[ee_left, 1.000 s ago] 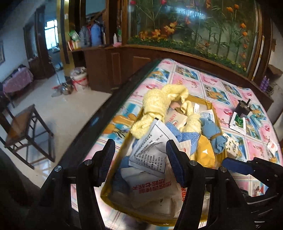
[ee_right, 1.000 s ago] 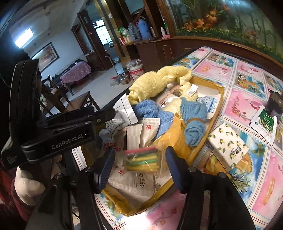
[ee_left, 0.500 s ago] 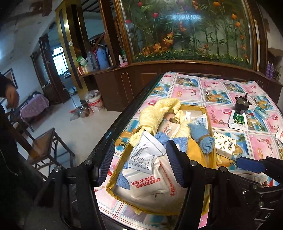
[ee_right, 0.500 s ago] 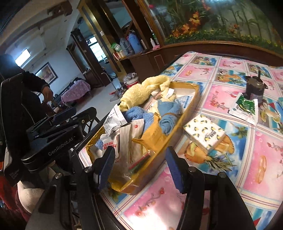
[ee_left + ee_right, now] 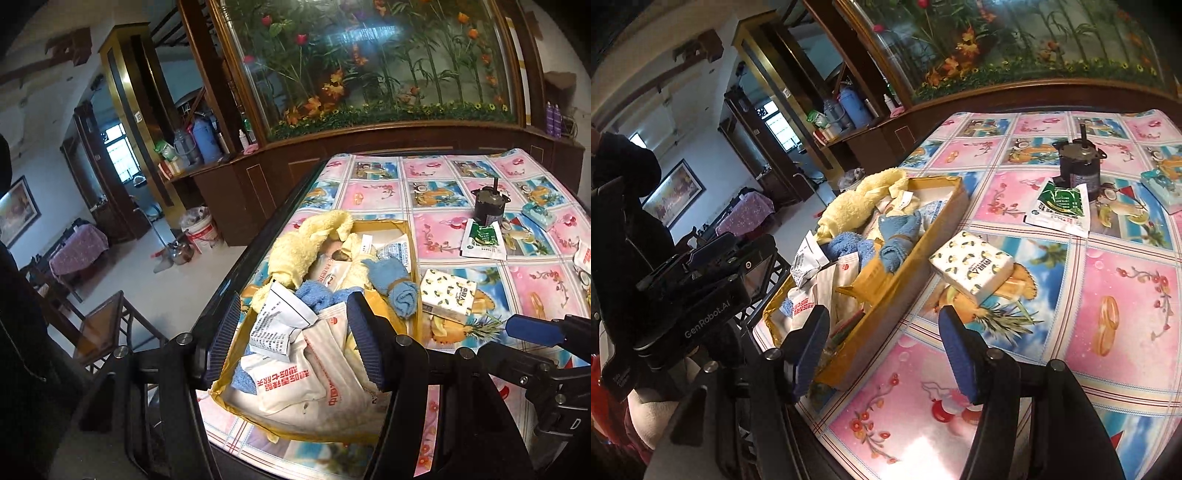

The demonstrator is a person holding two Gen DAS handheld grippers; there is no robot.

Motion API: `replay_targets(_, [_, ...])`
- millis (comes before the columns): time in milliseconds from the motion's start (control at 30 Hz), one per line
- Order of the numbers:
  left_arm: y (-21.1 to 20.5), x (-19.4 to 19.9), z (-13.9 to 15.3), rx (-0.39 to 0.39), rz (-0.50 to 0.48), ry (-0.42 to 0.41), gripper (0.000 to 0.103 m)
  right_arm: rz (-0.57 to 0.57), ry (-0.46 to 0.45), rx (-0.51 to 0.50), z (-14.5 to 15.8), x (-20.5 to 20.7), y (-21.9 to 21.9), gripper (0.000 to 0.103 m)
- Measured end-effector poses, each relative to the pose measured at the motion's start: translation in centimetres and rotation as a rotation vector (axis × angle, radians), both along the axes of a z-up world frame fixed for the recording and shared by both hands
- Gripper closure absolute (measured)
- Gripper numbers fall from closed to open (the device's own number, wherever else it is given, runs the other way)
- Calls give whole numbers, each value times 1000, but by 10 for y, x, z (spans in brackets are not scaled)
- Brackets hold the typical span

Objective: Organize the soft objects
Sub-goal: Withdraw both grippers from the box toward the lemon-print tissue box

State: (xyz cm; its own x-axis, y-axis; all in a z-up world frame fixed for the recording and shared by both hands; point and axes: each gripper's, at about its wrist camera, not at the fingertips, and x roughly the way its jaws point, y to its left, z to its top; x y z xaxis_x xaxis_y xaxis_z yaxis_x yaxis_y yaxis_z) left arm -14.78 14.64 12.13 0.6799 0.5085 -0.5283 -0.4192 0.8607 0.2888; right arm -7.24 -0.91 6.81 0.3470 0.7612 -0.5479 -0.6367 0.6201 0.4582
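My left gripper [image 5: 291,338] hangs above the near end of the cardboard tray [image 5: 413,291], its jaws released and holding nothing, and my right gripper [image 5: 884,350] hangs over the near right wall of the same tray, also released and empty. The tray lies at the left edge of the bench [image 5: 1123,295] and it is crowded: nearest to me are white paper packets [image 5: 284,384], behind them a blue towel [image 5: 314,291] and a rolled blue cloth [image 5: 400,291], and at the far end a yellow towel [image 5: 295,251] that hangs a little over the rim. I judge that the step in hand is to choose the next soft thing, and the tissue pack [image 5: 971,264], which lies just beside the tray on its right, looks the most free for my right side. To do it well I should come down with the jaws wide across its short side and close gently, because it will give under pressure. The tray wall stands very close to it, so one finger may catch there. Further away are a green-and-white sachet [image 5: 1060,203], a dark metal motor [image 5: 1078,166] touching it from behind, and a teal packet [image 5: 1161,184] near the right edge. The motor is hard and is not for this task. Beyond the bench stands a wooden cabinet with a glass flower panel [image 5: 369,55].
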Motion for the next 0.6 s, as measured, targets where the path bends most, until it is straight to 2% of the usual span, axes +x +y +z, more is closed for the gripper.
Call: replay_targets(600, [-13,20,-22,17,-14,87,42,-43,66,15,-20,14,-24,41])
